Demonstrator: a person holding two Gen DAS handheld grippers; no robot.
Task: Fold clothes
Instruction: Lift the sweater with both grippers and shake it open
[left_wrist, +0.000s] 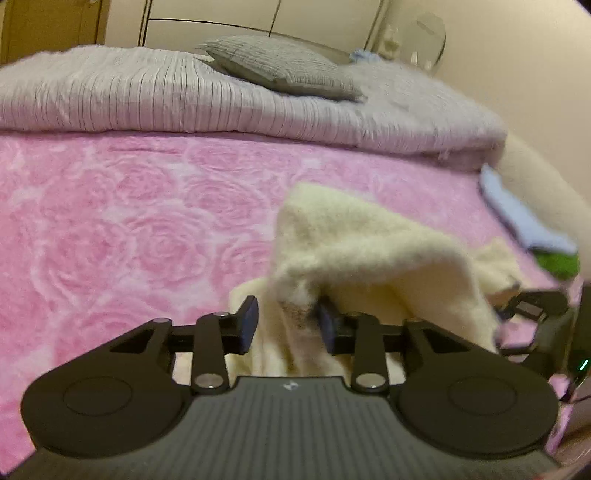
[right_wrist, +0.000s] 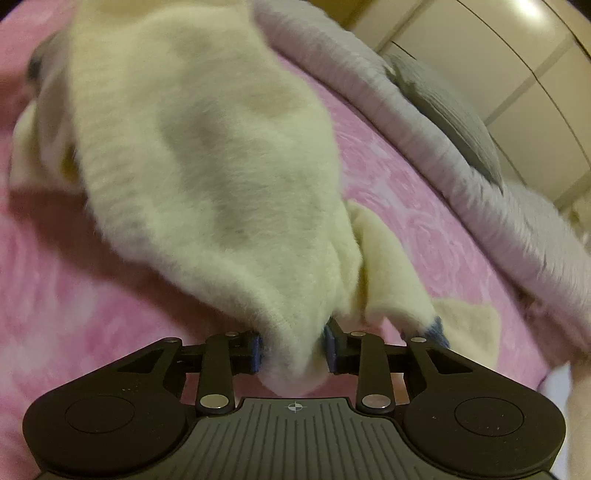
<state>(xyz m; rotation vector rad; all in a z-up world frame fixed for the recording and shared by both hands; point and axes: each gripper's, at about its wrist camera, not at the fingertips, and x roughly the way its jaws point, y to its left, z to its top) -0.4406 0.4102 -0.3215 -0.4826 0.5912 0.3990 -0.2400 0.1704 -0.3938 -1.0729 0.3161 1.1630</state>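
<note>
We risk losing the garment (left_wrist: 369, 251): it is fluffy, cream and limp. Our left gripper (left_wrist: 286, 325) shows a gap between its jaws, cloth bunched there, so hold uncertain. Right of it, our right gripper (right_wrist: 293, 347) clamps another fold above the bed (left_wrist: 129, 229).

The left gripper (left_wrist: 286, 325) is built of matte black plastic, with a ribbed grey plate bearing a small white mark between two round housings. Its black link arms are pinned with silver screws and tipped with dark blue pads (left_wrist: 248, 323). The right gripper (right_wrist: 295, 349) is made alike, marked with a white crosshair.
</note>
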